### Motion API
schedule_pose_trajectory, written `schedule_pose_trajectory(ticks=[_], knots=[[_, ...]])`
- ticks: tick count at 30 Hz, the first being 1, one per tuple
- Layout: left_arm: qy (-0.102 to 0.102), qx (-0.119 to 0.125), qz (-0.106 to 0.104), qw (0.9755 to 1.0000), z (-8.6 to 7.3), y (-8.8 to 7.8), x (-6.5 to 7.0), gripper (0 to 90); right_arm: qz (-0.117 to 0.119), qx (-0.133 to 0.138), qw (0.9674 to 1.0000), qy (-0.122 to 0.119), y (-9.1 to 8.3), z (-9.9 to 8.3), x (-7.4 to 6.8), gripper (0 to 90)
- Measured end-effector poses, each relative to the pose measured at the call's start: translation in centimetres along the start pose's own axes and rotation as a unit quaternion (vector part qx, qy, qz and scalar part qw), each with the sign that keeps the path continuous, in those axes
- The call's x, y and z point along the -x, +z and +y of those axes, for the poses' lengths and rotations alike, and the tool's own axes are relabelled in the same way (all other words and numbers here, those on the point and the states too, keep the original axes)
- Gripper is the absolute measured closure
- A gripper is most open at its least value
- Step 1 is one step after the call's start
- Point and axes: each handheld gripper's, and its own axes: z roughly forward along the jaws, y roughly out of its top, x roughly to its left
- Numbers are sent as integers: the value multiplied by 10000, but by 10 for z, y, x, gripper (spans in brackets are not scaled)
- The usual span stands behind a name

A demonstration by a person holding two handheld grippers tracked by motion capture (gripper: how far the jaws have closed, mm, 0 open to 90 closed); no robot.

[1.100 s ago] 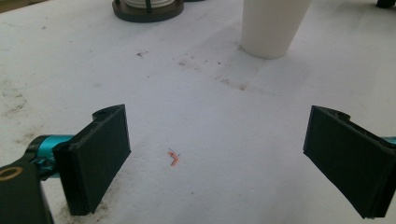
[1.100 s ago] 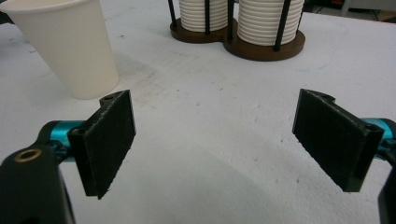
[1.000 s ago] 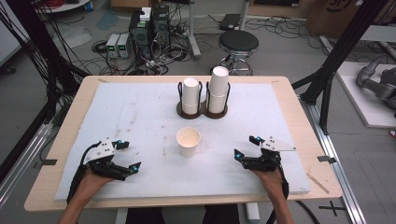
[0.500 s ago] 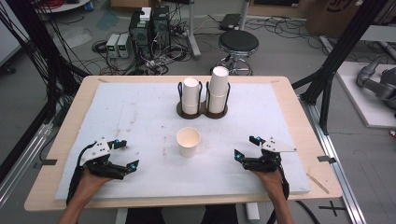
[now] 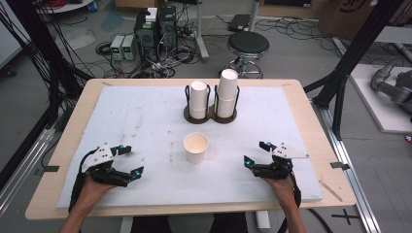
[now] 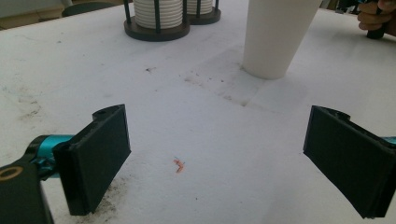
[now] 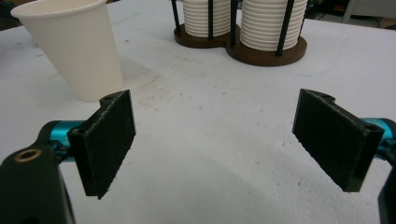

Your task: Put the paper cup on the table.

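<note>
A single white paper cup (image 5: 196,147) stands upright in the middle of the white mat; it also appears as the cup (image 6: 275,35) ahead and right in the left gripper view, and as the cup (image 7: 74,46) at upper left in the right gripper view. Behind it a dark two-slot cup holder (image 5: 210,115) carries two stacks of white cups (image 5: 227,92). My left gripper (image 5: 130,160) rests at the mat's near left, open and empty. My right gripper (image 5: 257,154) rests at the near right, open and empty. Both sit apart from the cup.
The white mat (image 5: 145,116) covers a wooden table (image 5: 301,104). Small dirt smudges and an orange scrap (image 6: 179,164) mark the mat. Beyond the table stand a stool (image 5: 248,46), computer boxes (image 5: 155,24) and cables on the floor. Black frame struts rise at both sides.
My left gripper has shifted slightly forward and right on the mat. The right gripper and the cup have not moved.
</note>
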Motion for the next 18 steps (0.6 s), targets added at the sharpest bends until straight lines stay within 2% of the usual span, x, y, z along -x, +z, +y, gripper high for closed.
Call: schedule_pose_trajectory(ticks=[4, 15, 18], knots=[[-4, -19, -6, 10000, 0, 0, 0, 72, 5, -14, 10000, -72, 1, 0, -1, 138], [-15, -16, -27, 10000, 0, 0, 0, 72, 42, -37, 10000, -59, 1, 0, 0, 138], [75, 30, 76, 9999, 0, 0, 2, 72, 56, -24, 10000, -38, 1, 0, 1, 138]])
